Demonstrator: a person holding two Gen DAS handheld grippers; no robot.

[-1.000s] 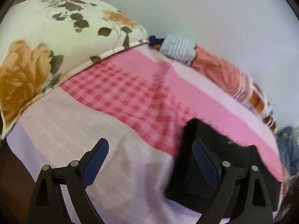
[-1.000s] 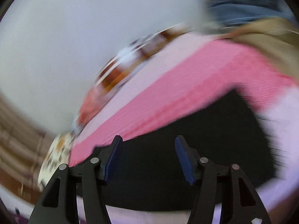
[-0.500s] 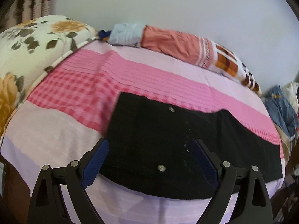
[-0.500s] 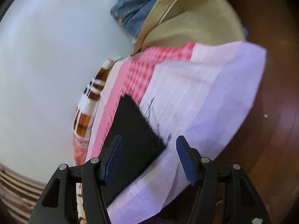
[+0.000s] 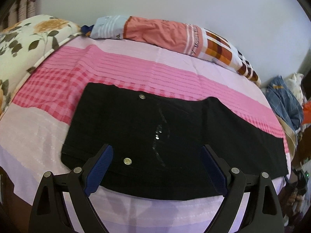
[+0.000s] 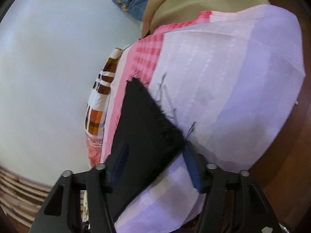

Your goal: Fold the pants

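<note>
over black pants, left gripper tilted down

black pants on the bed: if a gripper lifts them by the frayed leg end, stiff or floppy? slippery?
Probably floppy: the black pants lie flat along the bedsheet, so they'd likely drape. The frayed hem may shed threads. The right gripper is closing around that corner.

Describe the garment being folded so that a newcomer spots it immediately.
On the pink and lilac striped bedsheet, near its front edge, lie flat black pants. Unlike the orange checked clothes by the wall, they are plain black with two silver snap buttons.
</note>
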